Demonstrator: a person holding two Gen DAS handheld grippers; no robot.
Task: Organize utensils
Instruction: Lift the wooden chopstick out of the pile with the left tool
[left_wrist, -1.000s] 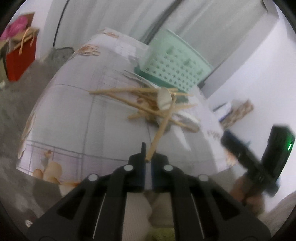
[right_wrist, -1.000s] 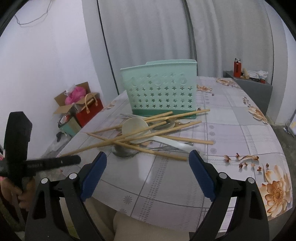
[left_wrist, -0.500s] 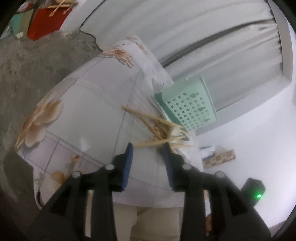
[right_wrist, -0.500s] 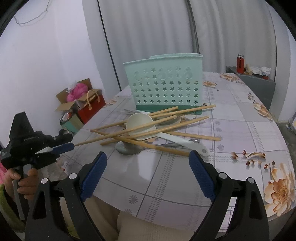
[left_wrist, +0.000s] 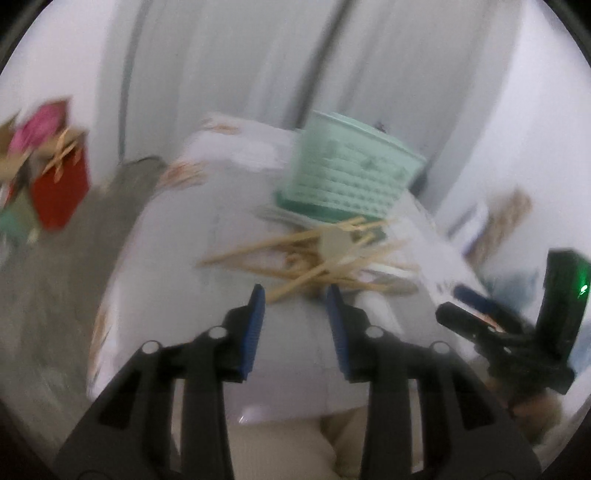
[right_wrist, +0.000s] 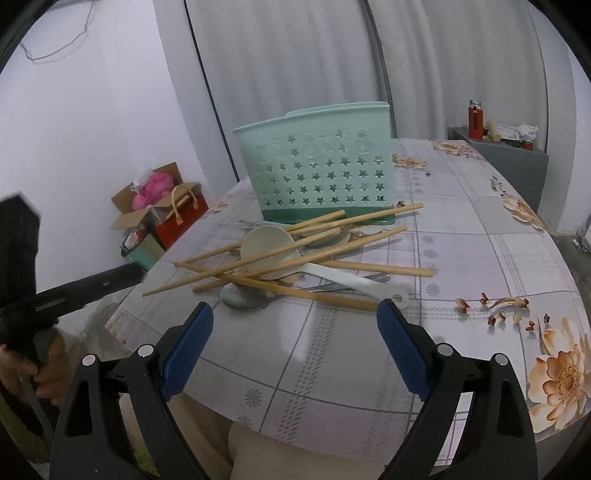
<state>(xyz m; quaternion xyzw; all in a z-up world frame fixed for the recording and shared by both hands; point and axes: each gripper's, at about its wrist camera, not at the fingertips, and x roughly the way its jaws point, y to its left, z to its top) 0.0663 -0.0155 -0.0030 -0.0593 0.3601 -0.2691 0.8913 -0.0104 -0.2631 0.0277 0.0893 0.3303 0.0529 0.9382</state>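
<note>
Right wrist view: one mint green star-punched holder (right_wrist: 319, 170) stands upright on the floral tablecloth (right_wrist: 480, 258) at 12 o'clock. Just before it lies one tangled heap: roughly eight wooden chopsticks (right_wrist: 295, 254), one cream ladle-like spoon (right_wrist: 269, 251) and one metal spoon (right_wrist: 245, 297); more metal pieces beneath cannot be counted. The right gripper (right_wrist: 293, 325) hangs at 6 o'clock, jaws wide apart around nothing. The left gripper (left_wrist: 295, 295), blurred, has just been opening; its jaws stand parted and bare.
</note>
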